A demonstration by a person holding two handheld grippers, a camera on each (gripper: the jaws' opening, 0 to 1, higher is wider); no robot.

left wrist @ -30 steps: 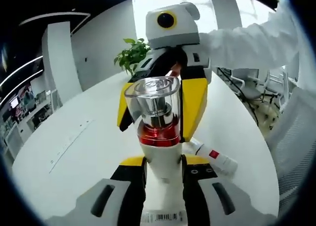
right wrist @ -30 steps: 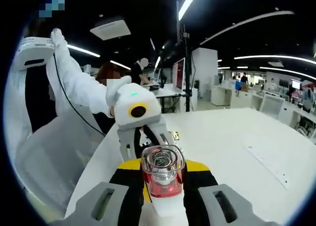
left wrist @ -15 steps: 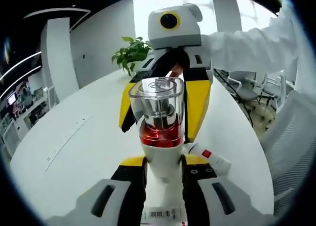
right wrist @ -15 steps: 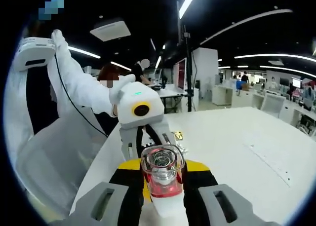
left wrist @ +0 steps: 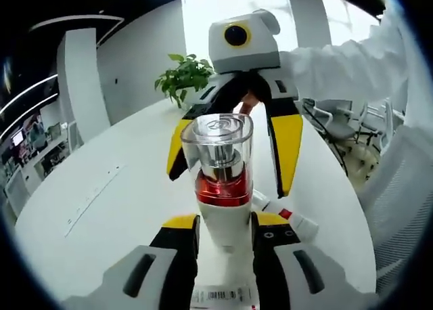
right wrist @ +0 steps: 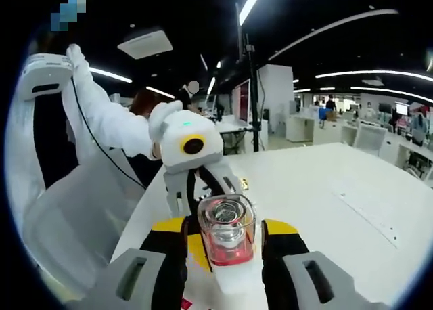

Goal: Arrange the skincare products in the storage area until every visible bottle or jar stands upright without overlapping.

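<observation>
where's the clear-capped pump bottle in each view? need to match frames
Left gripper view: pump bottle centre, low, white body between that view's own jaws; right gripper open behind it.
Right gripper view: pump bottle bottom centre, between that view's own jaws.
Shared landmark: white table beneath it.

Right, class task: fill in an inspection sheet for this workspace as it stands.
Surface: glossy white table.
Job's things: white bottle with red band and clear cap, held above the table; white tube with red label, lying flat.
Clutter: small items, too small to identify.
Grippers: left hand-held gripper shut on the bottle's body; right hand-held gripper open around the cap.
Cables: thin dark cable along a white sleeve.
Surroundings: green potted plant, white chair.
</observation>
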